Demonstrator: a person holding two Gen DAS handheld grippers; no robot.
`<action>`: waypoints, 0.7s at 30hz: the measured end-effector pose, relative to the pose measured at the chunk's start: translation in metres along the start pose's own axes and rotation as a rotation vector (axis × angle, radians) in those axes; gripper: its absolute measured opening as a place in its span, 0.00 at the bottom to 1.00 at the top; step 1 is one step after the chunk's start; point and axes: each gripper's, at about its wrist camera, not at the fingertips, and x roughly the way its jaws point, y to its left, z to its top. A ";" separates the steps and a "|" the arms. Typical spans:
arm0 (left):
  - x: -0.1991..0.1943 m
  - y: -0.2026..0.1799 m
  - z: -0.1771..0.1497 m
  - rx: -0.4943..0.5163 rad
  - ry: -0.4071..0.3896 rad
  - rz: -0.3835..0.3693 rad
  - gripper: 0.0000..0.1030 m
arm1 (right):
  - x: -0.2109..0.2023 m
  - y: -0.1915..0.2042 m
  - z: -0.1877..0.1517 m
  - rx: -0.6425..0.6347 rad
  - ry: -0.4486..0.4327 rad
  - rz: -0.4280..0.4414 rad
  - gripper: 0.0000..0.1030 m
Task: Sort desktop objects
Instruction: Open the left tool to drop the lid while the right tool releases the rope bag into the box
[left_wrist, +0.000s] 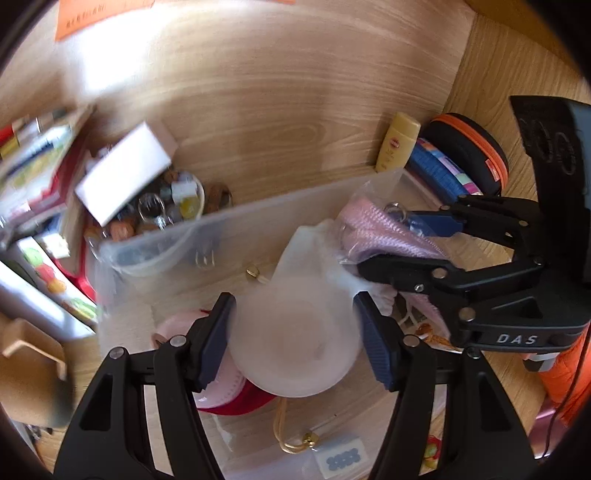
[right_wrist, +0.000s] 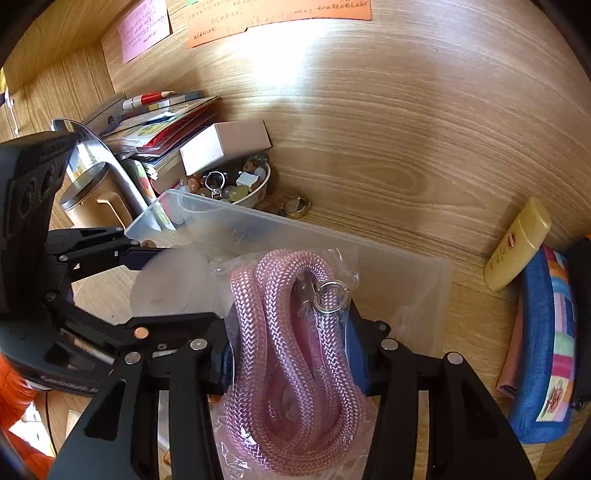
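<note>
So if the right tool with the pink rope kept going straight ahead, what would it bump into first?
Probably the clear plastic bin. The right tool, shut on the bagged pink rope, points at the bin's translucent wall just ahead; the wooden back panel lies beyond. Depth is hard to judge.

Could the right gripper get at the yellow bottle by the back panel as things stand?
Probably not yet. The right gripper is shut on the bagged pink rope, so its jaws are full. The path to the yellow bottle, leaning beside the blue pouch, looks free otherwise.
</note>
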 end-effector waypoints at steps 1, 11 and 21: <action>0.000 -0.001 0.001 0.008 -0.003 0.013 0.63 | 0.001 0.001 0.000 -0.006 0.002 -0.001 0.43; 0.005 -0.004 0.005 0.013 0.007 0.021 0.63 | 0.004 0.005 0.000 -0.025 0.026 -0.020 0.47; -0.005 -0.002 -0.001 0.004 -0.005 0.043 0.67 | -0.006 0.007 0.000 -0.023 0.020 -0.034 0.52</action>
